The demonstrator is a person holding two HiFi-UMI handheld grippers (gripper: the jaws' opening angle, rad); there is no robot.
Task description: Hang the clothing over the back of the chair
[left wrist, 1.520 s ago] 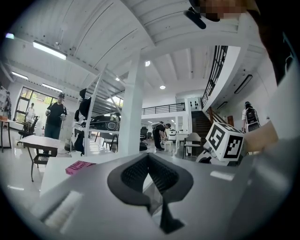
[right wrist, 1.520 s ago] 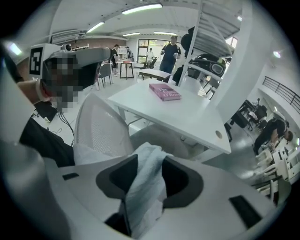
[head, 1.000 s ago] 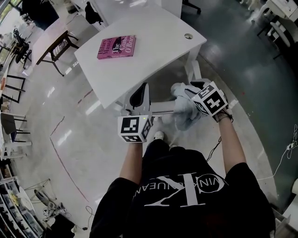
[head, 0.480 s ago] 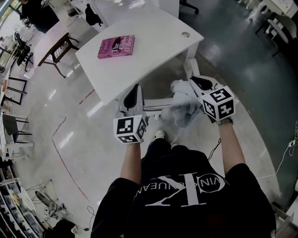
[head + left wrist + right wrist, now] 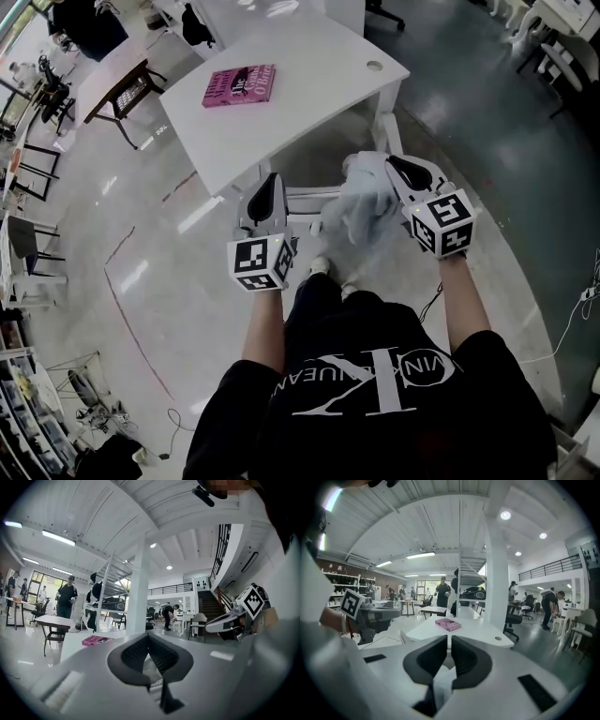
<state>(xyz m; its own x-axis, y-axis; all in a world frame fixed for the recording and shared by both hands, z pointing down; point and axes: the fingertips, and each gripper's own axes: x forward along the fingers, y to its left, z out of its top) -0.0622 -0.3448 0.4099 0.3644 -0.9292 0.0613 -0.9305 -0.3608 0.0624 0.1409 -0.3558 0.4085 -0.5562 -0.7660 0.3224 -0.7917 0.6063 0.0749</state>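
Observation:
The clothing (image 5: pixel 361 208), a pale grey-white garment, hangs bunched from my right gripper (image 5: pixel 400 170), lifted above the white chair's back rail (image 5: pixel 305 194). The right jaws are closing, and white cloth (image 5: pixel 439 679) is pinched between the pads. My left gripper (image 5: pixel 265 199) is off to the left of the garment, at the left end of the chair rail. Its jaws meet at the tips (image 5: pixel 149 638), and I see nothing gripped there. Each gripper shows in the other's view: the right gripper (image 5: pixel 230 619) and the left gripper (image 5: pixel 377 613).
A white desk (image 5: pixel 309 112) stands just beyond the chair, with a pink book (image 5: pixel 240 84) on it and a cable hole (image 5: pixel 378 67). Polished floor lies to the left. Other desks, chairs and people are far off, and a white pillar (image 5: pixel 497 588) stands behind the desk.
My right gripper has risen and taken the garment up off the chair, so it now hangs higher. The left gripper has shifted a little away from my body.

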